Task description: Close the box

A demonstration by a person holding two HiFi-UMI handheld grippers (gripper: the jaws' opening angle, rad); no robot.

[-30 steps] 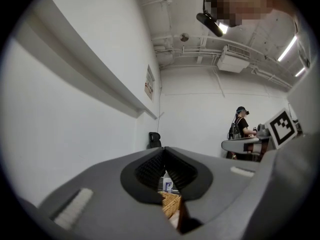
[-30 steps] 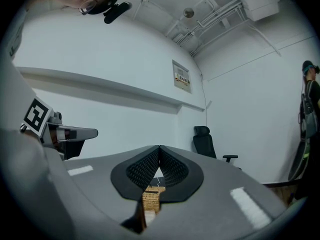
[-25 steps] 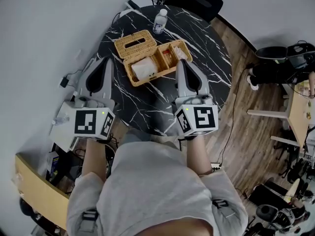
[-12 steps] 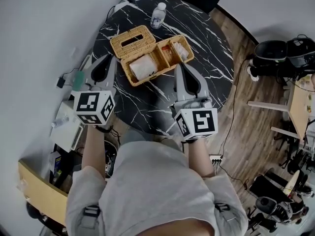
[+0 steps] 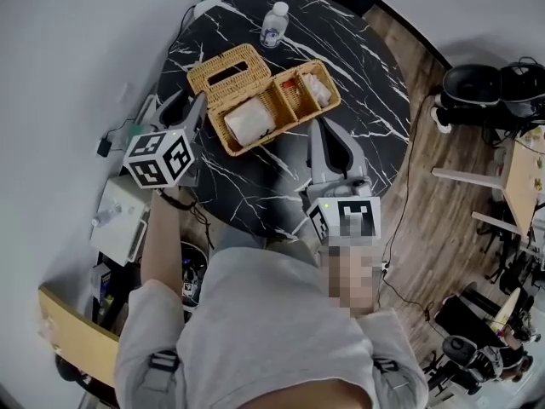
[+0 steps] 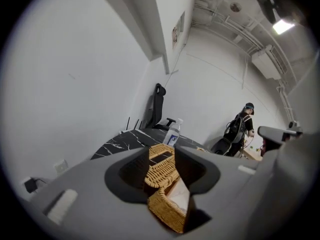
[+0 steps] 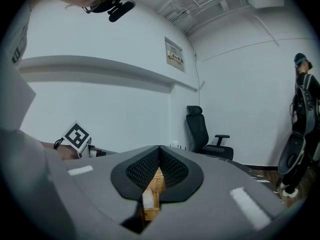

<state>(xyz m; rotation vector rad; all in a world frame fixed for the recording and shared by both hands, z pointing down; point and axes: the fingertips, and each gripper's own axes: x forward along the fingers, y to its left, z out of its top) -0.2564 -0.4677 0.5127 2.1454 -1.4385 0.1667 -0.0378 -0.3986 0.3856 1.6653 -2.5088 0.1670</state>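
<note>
Marble table (image 5: 358, 66): open box (image 5: 247, 62) ahead of left tongs (image 5: 191, 106), just opening, empty; right tongs (image 5: 323, 128) clenched.

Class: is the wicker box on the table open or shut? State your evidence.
Open. The wicker box has its lid flipped back flat on the table, leaving its compartments exposed.

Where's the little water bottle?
In the head view the water bottle stands at the far edge of the black marble table, just beyond the wicker box's open lid.
</note>
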